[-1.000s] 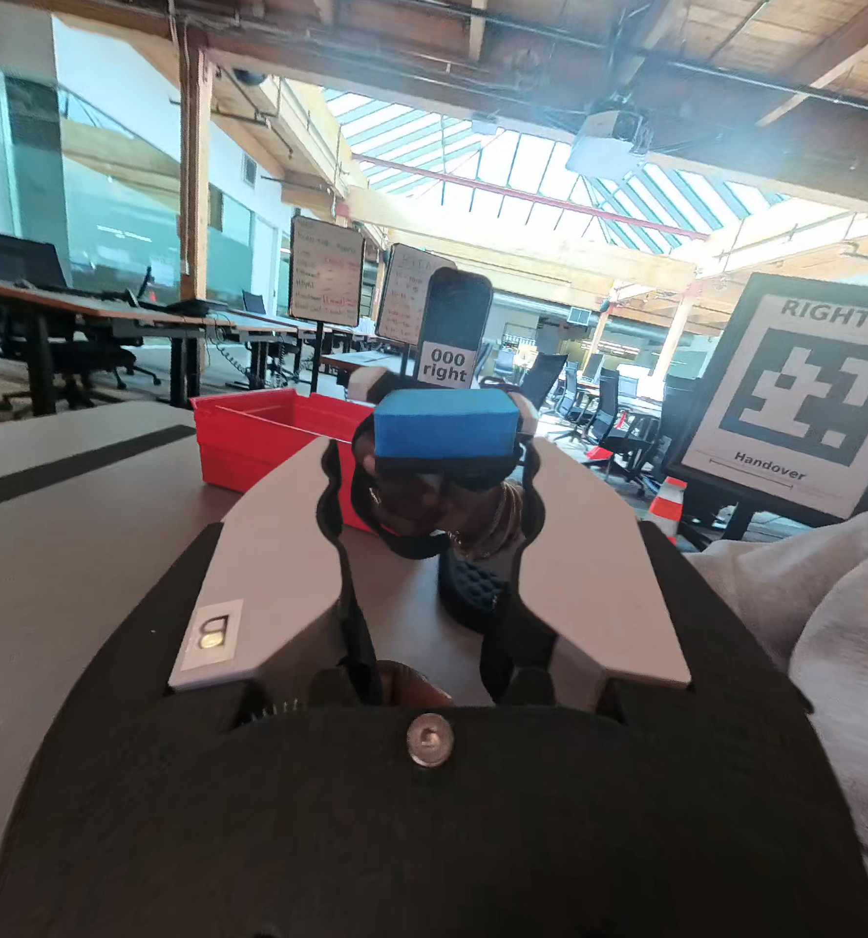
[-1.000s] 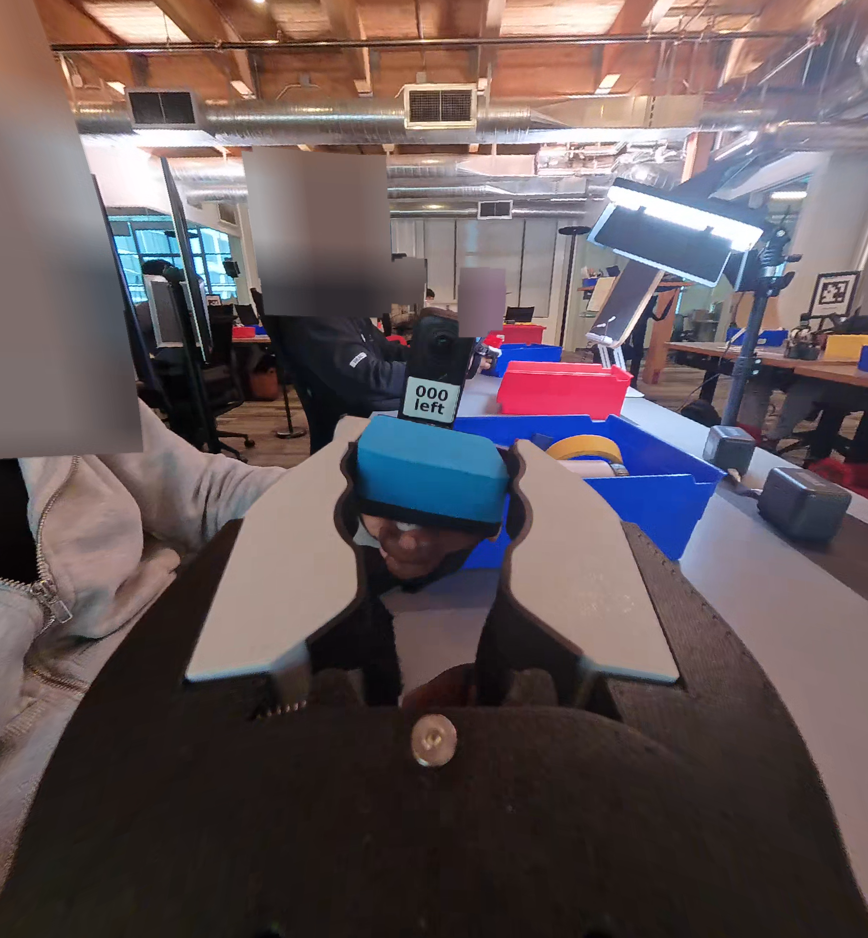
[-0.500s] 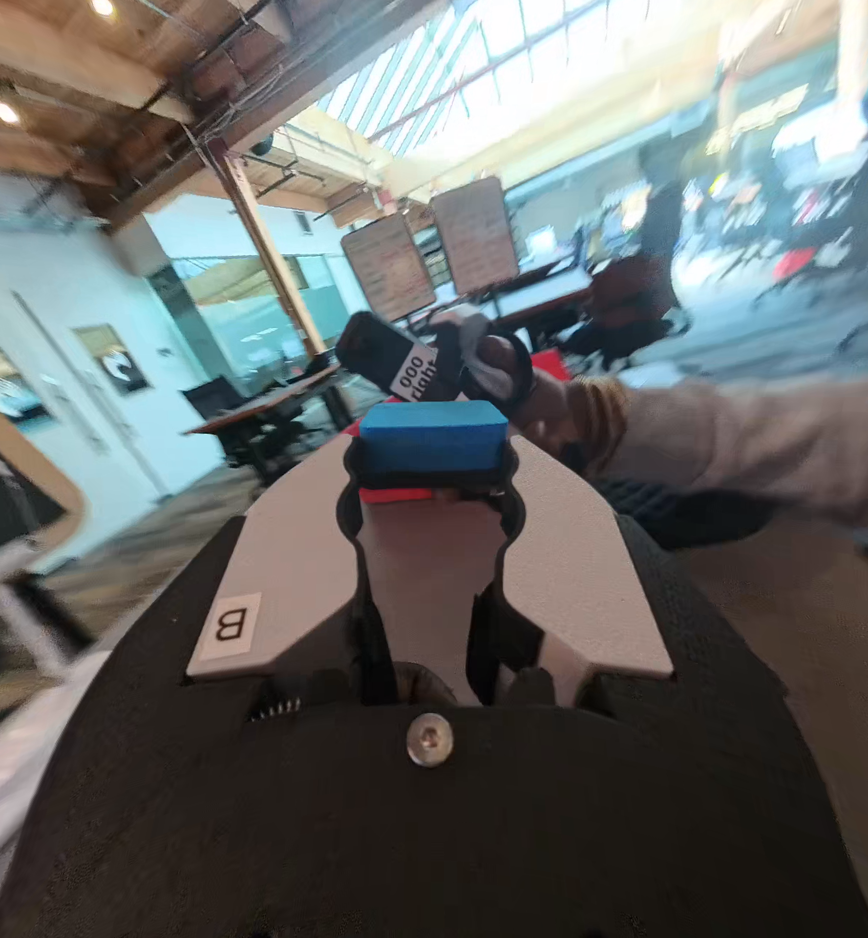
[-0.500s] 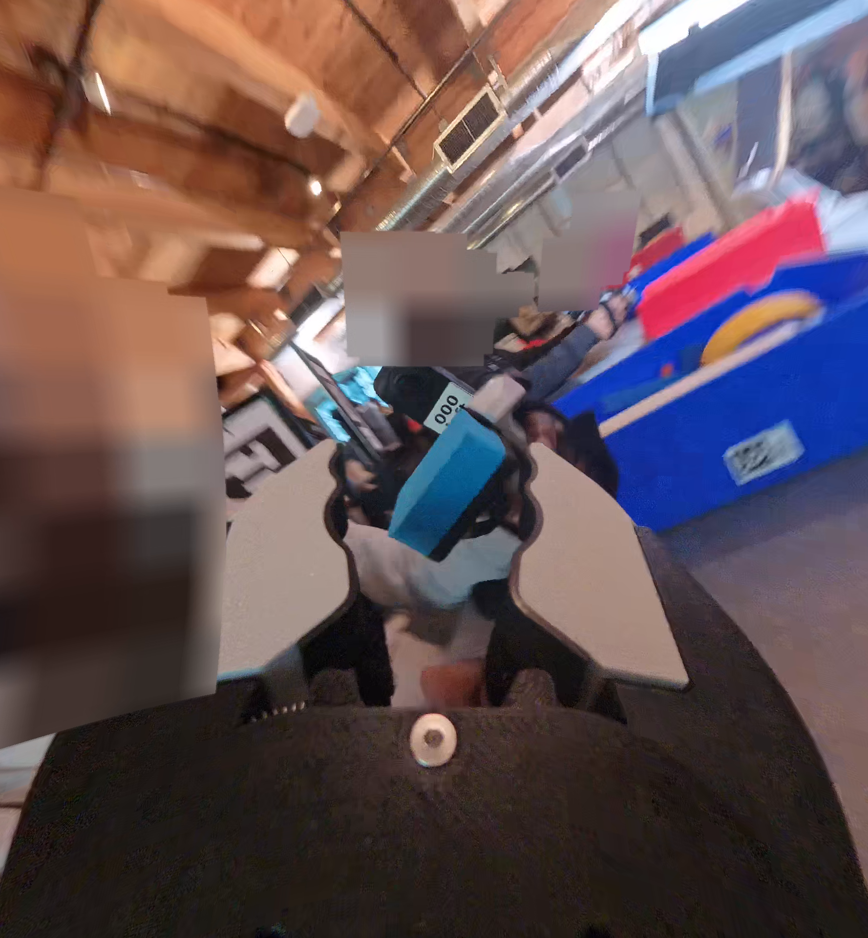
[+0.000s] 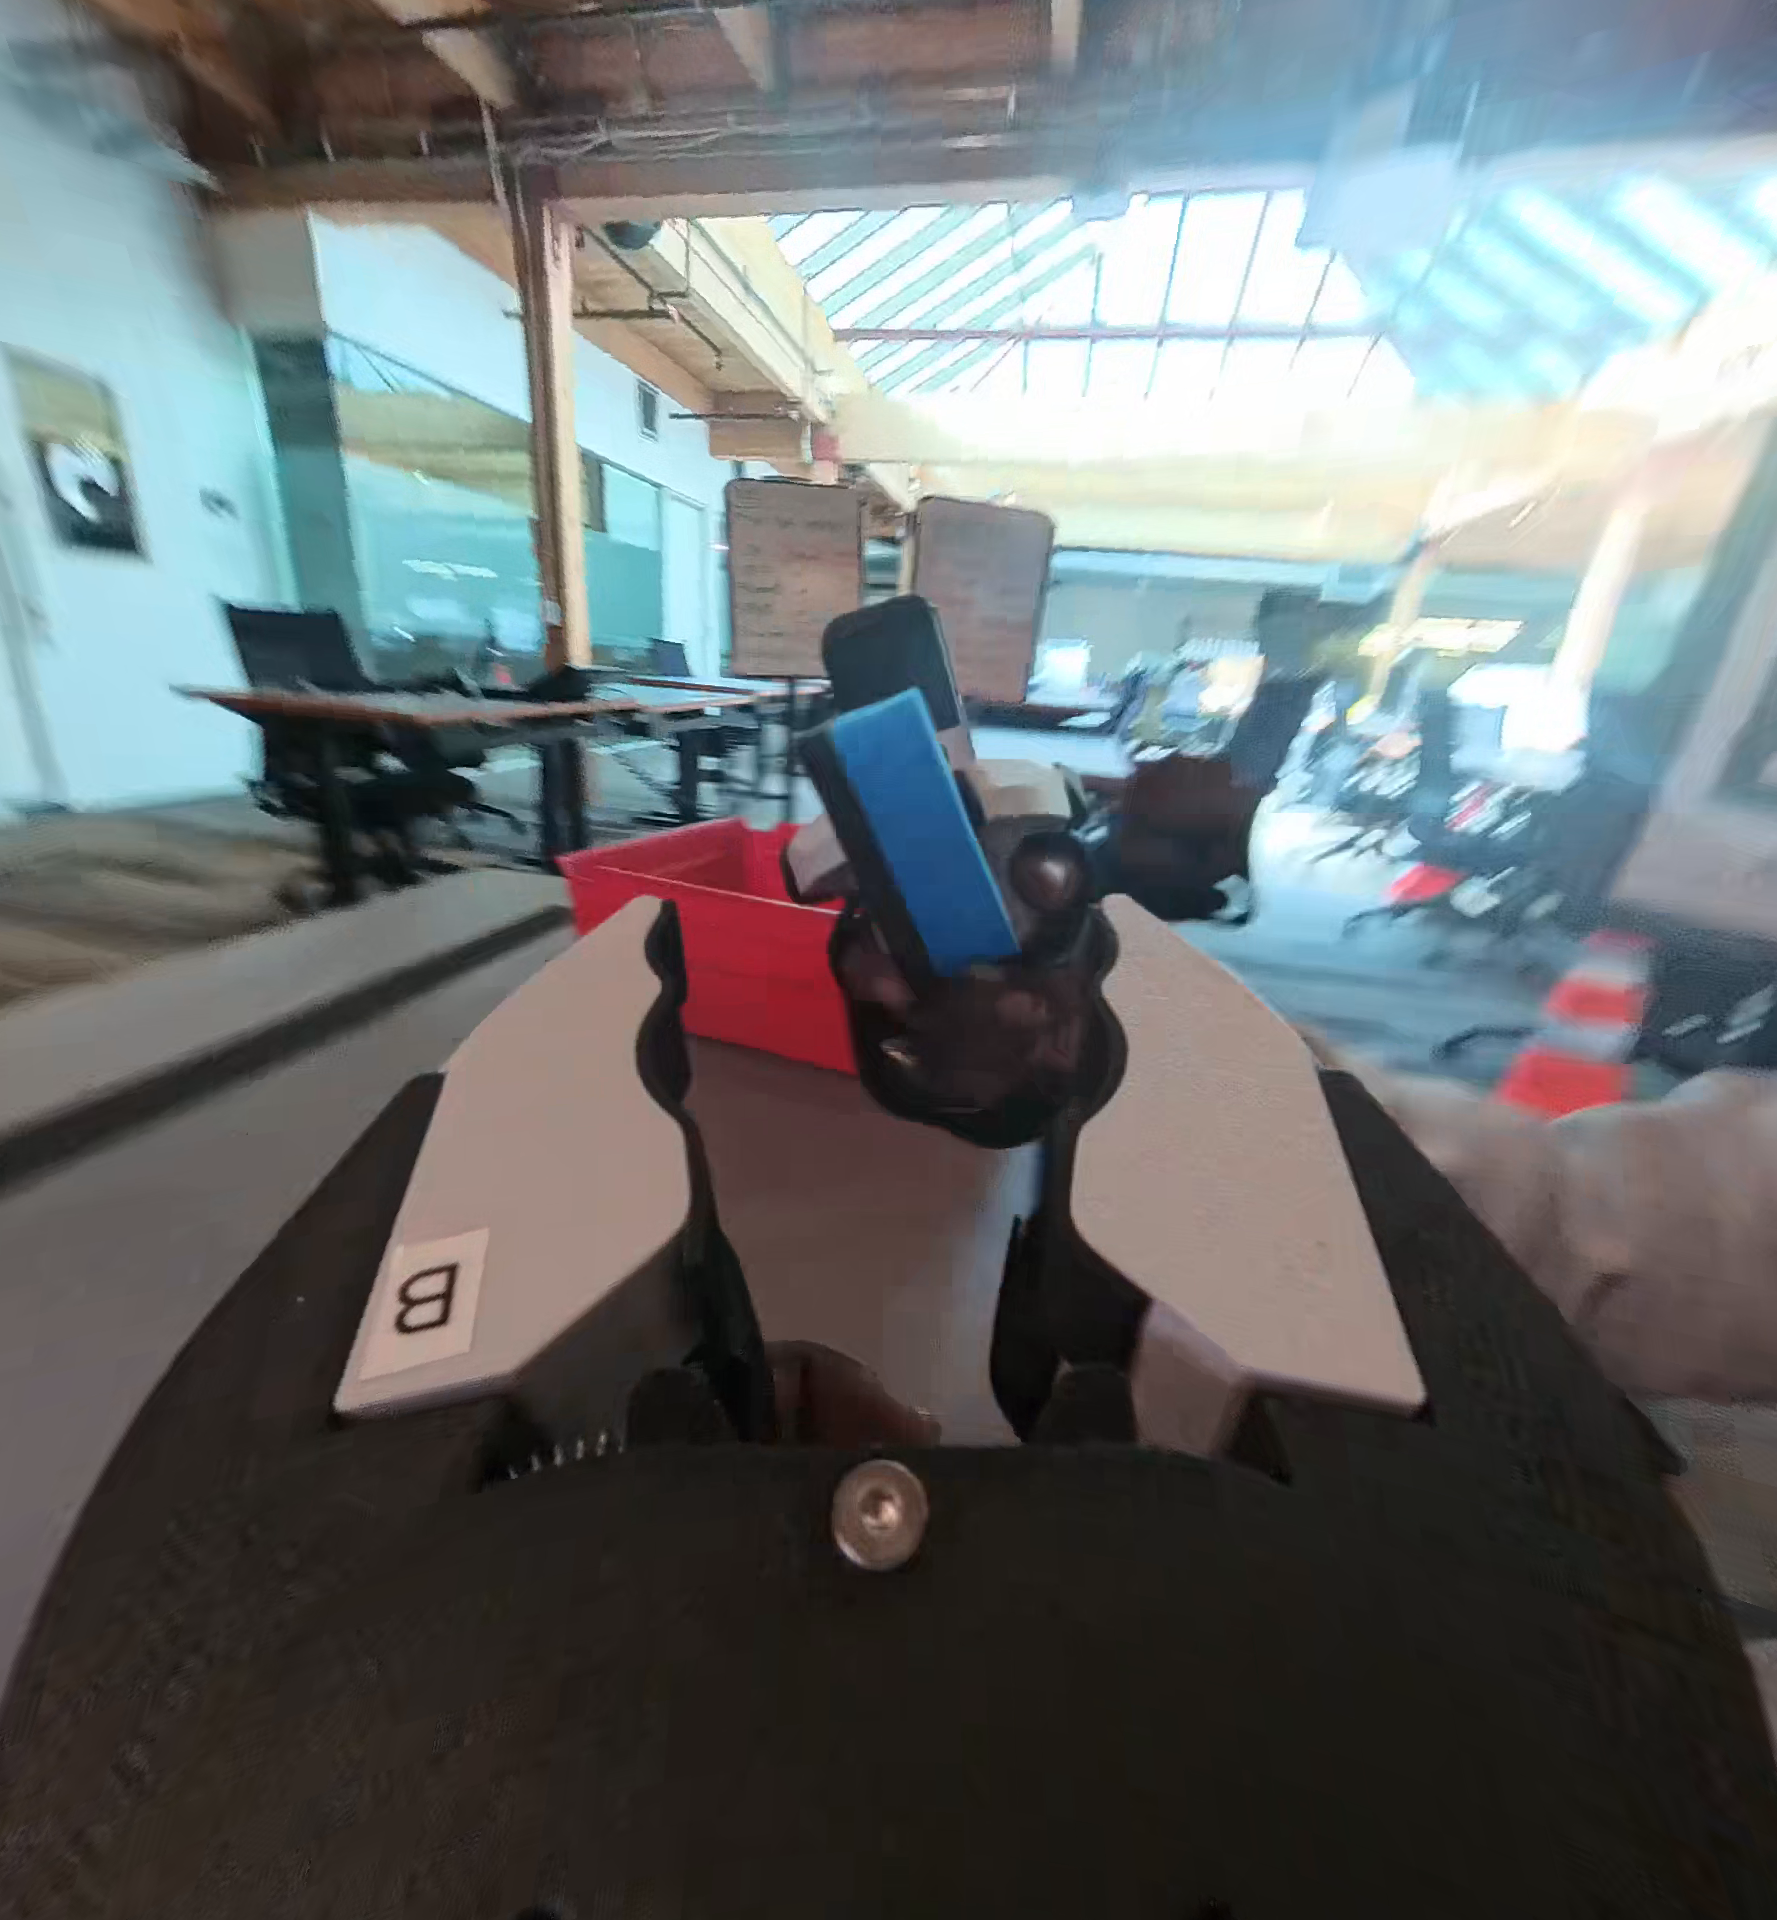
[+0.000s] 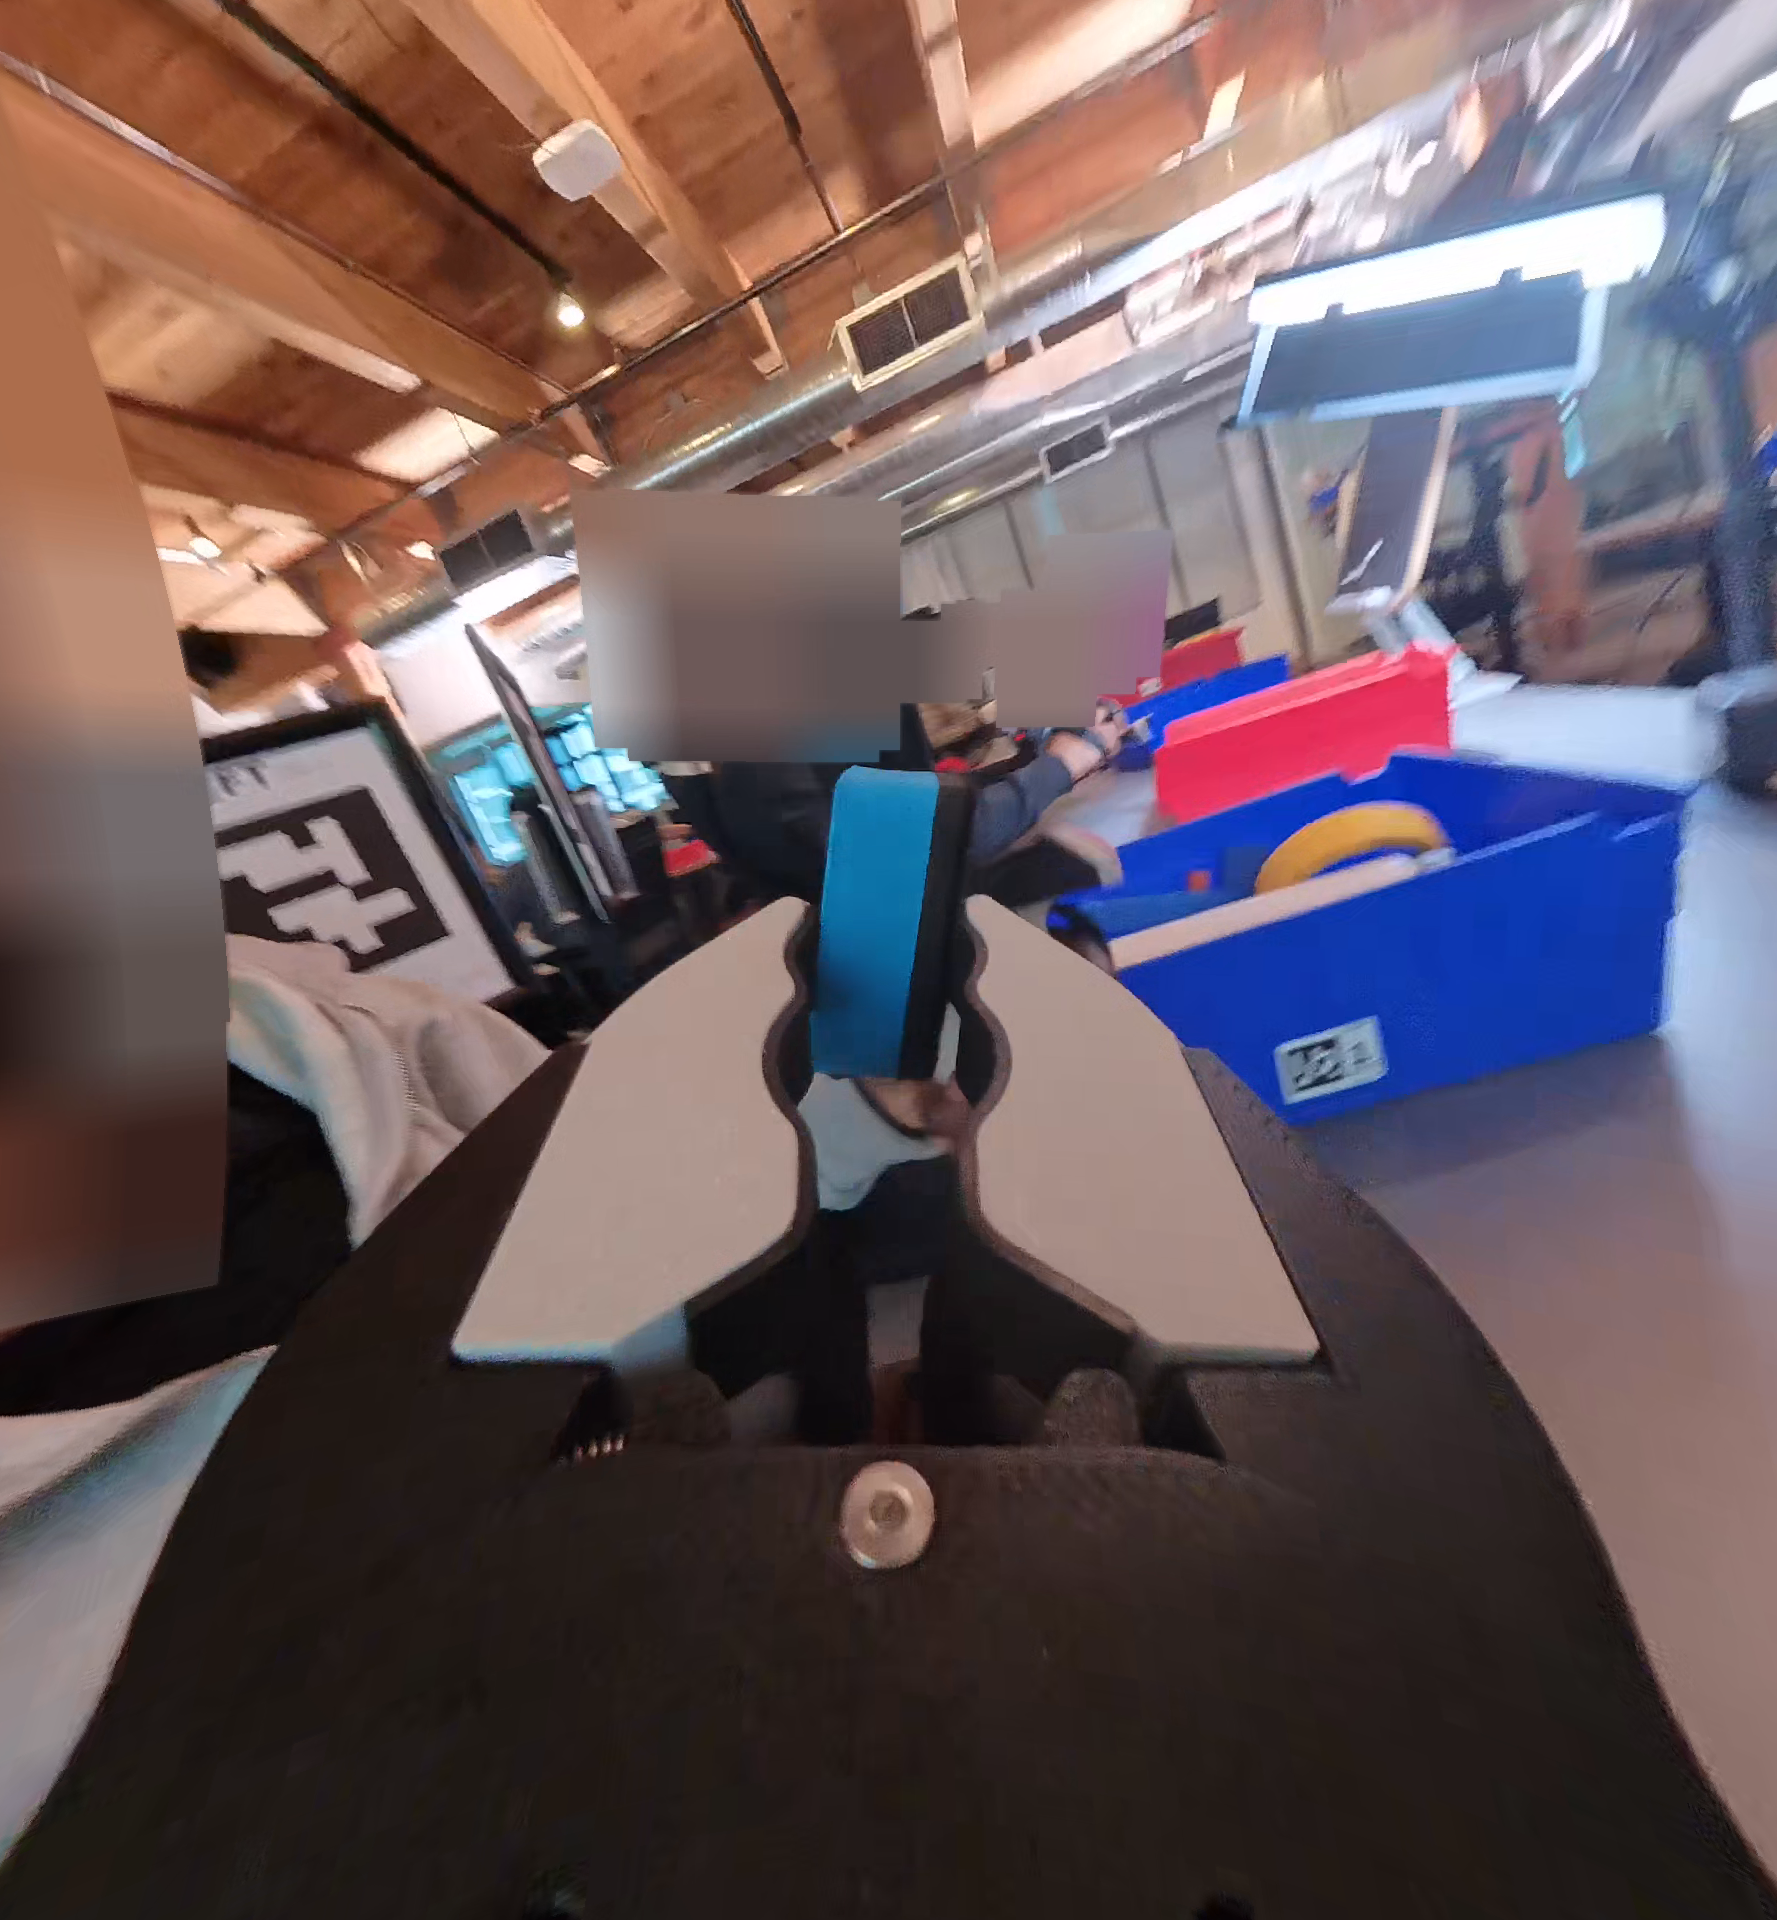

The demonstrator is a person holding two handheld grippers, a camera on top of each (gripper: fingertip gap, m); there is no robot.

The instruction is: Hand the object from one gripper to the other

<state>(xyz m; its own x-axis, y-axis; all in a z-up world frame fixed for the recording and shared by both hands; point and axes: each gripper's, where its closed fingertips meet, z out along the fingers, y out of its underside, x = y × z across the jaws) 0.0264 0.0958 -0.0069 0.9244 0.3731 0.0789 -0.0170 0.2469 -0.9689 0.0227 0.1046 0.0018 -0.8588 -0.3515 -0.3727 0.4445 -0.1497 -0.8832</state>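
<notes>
The object is a flat block, blue on one face and black on the other. In the right wrist view the blue block (image 6: 868, 831) stands upright and my right gripper (image 6: 884, 935) is shut on its lower half. In the left wrist view my left gripper (image 5: 879, 925) is open and empty, with its jaws wide apart. Just beyond its tips the blue block (image 5: 915, 831) leans to the left in the right gripper's grey fingers (image 5: 1019, 795), with a hand below them.
A red bin (image 5: 718, 935) stands on the grey table (image 5: 136, 1247) beyond the left gripper. To the right of the right gripper are a blue bin (image 6: 1466, 966) holding a yellow tape roll (image 6: 1351, 842) and a red bin (image 6: 1299, 727). A marker board (image 6: 344, 873) stands at the left. Only a small space, under 4 cm, lies between the two pairs of fingers.
The left gripper has let go of the blue block and opened. The right gripper has shut on it and turned it upright. Both views have swung round.
</notes>
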